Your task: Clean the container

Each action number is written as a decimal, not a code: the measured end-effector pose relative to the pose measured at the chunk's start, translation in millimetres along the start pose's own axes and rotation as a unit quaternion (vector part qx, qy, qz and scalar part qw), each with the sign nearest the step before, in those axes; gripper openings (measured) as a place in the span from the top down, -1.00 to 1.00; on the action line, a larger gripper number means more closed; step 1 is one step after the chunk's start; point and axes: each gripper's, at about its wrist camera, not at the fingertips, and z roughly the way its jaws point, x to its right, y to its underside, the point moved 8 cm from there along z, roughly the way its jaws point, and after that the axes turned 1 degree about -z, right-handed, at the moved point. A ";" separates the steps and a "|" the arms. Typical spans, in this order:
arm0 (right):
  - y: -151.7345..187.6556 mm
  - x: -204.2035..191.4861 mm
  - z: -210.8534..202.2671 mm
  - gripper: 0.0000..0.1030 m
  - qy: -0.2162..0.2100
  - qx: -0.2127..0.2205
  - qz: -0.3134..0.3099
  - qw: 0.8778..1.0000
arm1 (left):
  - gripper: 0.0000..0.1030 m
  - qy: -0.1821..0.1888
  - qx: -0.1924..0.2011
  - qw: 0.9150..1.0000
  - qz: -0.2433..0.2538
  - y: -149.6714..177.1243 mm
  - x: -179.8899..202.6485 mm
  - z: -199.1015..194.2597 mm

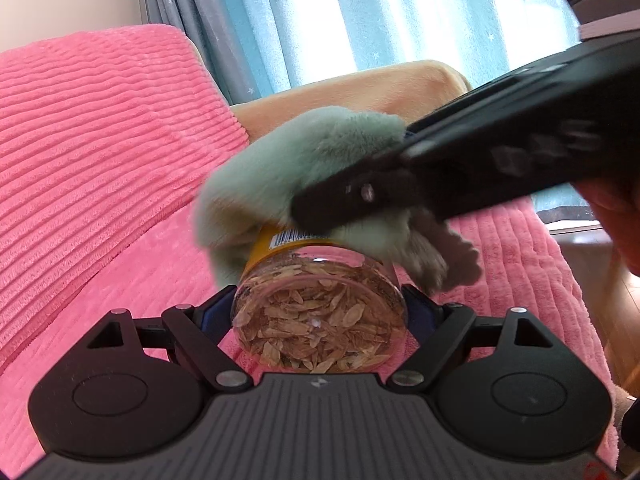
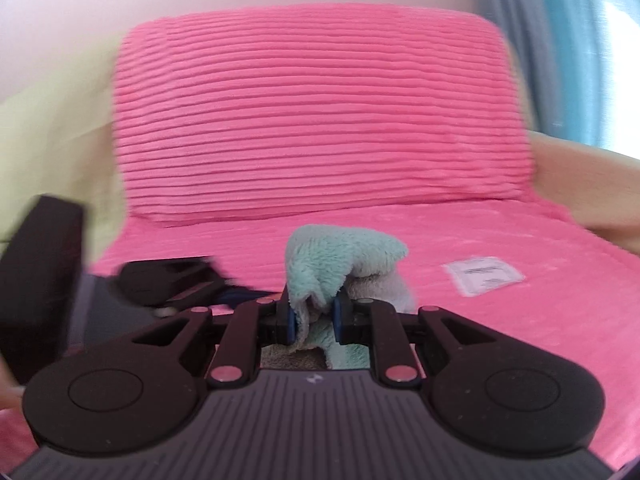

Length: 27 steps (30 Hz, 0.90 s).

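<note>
My left tongs (image 1: pixel 320 312) are closed part-way onto the clear base end of the jar (image 1: pixel 320 328), one blue pad on each side of it, so the jar fills the lower middle of the left wrist view, lifted above the pink sofa seat (image 1: pixel 132 264). Its long axis runs away from me up the frame: the flat base faces the camera with dried flakes showing through, and the yellow label band with its barcode (image 1: pixel 292 236) points toward the curtains. My right tongs (image 2: pixel 314 316) are pinched narrow on a bunched mint-green cloth (image 2: pixel 340 256), and in the left wrist view that cloth (image 1: pixel 288 160) is draped over the far end of the jar from the upper right. To wipe well, I judge I should keep the left grip firm and level so the round wall cannot roll between the pads, press the cloth lightly, and work around the label band rather than pushing along the axis, which could slide the jar out.
</note>
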 end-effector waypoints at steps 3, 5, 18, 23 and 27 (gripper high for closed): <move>0.4 -9.0 0.2 0.71 -0.008 -0.002 -0.010 1.000 | -0.65 0.000 0.000 1.000 -0.001 -0.1 -0.1 0.0; -0.7 -3.1 1.9 0.72 -0.005 -0.001 -0.002 1.000 | -0.65 0.000 0.000 1.000 0.000 -0.2 -0.1 0.1; -0.7 31.4 9.5 0.72 0.066 0.009 0.039 0.997 | -0.65 0.007 -0.009 1.000 -0.021 -0.9 -3.4 0.8; -0.4 33.3 9.9 0.72 0.073 0.009 0.042 0.996 | -0.74 0.054 0.006 0.991 -0.124 -3.4 -19.6 -3.8; -0.2 32.5 9.7 0.72 0.073 0.009 0.042 0.996 | -0.74 0.074 -0.003 0.981 -0.178 2.9 -30.4 -0.3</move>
